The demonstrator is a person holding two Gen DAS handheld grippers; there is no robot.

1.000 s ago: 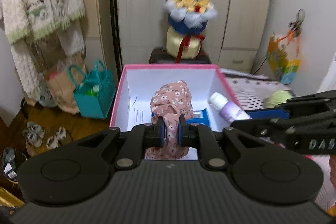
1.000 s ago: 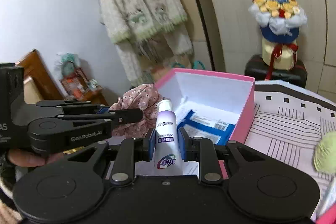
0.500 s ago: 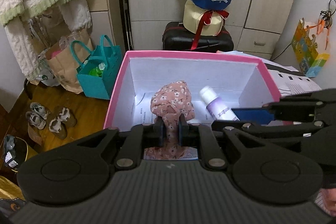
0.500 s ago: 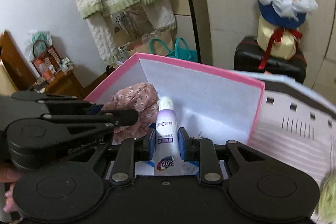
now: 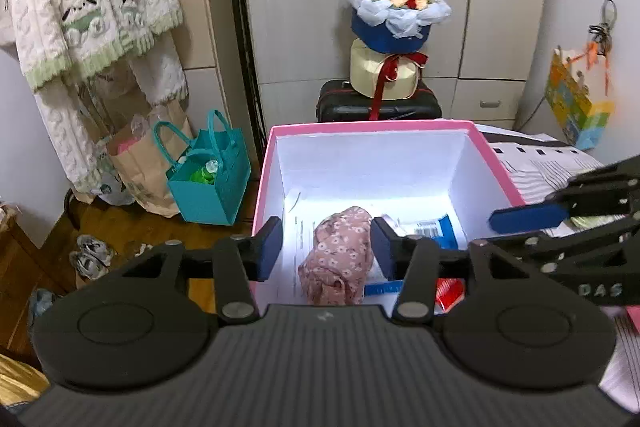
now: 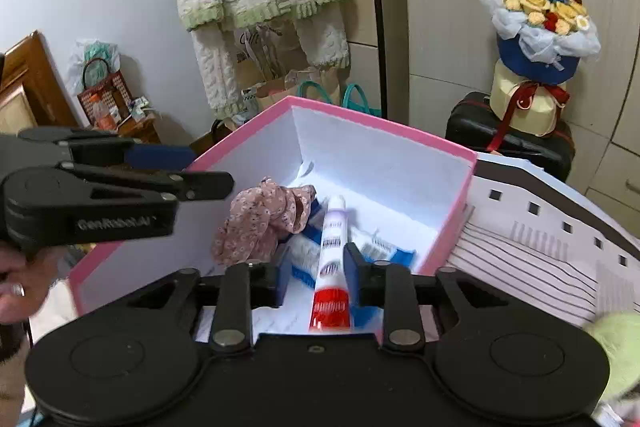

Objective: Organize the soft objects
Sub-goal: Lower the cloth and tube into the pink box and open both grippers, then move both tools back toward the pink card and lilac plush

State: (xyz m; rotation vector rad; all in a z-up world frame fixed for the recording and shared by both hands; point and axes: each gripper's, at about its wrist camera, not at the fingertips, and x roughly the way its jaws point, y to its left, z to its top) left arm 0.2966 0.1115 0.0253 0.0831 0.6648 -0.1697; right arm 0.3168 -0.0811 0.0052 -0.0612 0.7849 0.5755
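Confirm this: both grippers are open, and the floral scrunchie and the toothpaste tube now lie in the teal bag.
Not the teal bag. The right wrist view shows the floral scrunchie and toothpaste tube lying in the pink box. Left gripper and right gripper are indeed open.

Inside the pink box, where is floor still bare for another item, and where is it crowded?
Bare: the white floor along the pink box's far wall, behind the floral scrunchie and tube. Crowded: the near half, where scrunchie, tube and blue packets overlap.
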